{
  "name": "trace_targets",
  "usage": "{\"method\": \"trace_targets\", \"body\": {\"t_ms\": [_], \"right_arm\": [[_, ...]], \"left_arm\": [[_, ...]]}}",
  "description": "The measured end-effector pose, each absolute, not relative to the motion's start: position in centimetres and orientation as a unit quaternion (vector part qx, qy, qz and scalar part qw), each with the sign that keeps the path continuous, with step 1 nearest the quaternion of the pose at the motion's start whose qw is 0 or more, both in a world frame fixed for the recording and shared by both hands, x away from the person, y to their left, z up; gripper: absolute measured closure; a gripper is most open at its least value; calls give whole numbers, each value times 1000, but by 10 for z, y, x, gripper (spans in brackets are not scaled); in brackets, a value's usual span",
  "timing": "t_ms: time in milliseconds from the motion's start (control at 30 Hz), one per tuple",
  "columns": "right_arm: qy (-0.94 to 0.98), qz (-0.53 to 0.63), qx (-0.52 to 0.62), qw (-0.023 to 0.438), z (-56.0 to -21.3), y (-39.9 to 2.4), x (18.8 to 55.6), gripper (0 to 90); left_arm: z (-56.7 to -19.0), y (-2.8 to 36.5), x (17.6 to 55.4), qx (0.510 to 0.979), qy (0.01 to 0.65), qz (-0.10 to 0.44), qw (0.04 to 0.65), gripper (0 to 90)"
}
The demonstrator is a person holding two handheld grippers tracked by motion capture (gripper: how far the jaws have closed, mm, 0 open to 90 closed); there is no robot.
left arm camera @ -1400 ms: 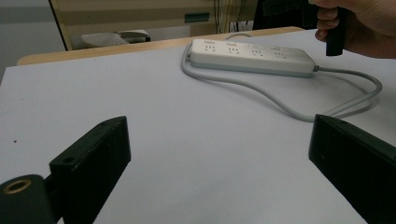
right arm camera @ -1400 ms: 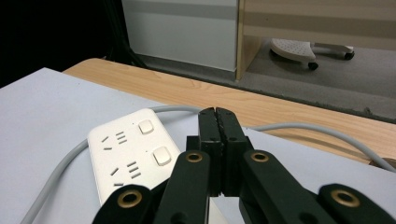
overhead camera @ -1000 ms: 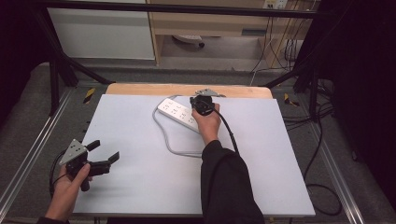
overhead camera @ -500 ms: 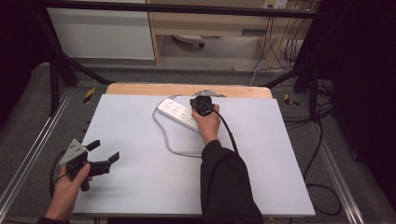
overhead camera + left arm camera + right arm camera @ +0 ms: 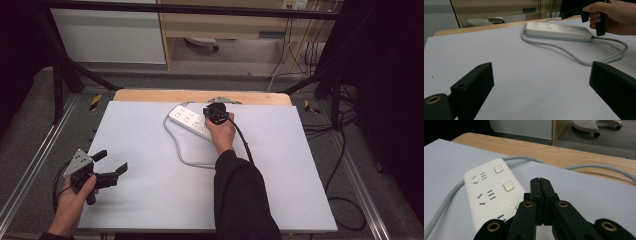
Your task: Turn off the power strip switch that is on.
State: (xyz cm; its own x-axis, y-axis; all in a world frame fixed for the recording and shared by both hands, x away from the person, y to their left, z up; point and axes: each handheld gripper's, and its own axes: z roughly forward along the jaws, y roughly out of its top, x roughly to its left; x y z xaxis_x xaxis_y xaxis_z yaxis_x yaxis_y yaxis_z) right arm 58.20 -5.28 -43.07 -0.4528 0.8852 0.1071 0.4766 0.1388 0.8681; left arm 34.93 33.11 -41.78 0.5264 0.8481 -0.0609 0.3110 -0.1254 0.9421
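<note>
A white power strip (image 5: 187,120) lies at the back middle of the white table top (image 5: 150,200), and its grey cable (image 5: 182,155) loops toward the front. My right gripper (image 5: 216,111) hangs over the strip's near end with its jaws shut and nothing between them. In the right gripper view the shut tips (image 5: 540,182) stand just right of the strip (image 5: 490,197) and its square switches (image 5: 508,186); a small red light (image 5: 510,205) glows there. I cannot tell whether the tips touch the strip. My left gripper (image 5: 113,161) is open at the front left, jaws (image 5: 541,87) wide over bare table, facing the strip (image 5: 559,31).
A wooden table edge (image 5: 200,95) runs behind the white top. Metal rails (image 5: 30,165) flank the table. Cables (image 5: 345,150) trail on the floor at the right. A cabinet (image 5: 110,35) and a chair base (image 5: 202,44) stand beyond.
</note>
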Motion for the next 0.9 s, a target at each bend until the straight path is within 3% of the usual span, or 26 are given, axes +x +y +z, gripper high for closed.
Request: {"method": "trace_targets", "body": {"t_ms": [900], "right_arm": [[737,441,466,209,-435,-42,581,900]], "left_arm": [[-417,331,349,704,412,262,516,56]]}}
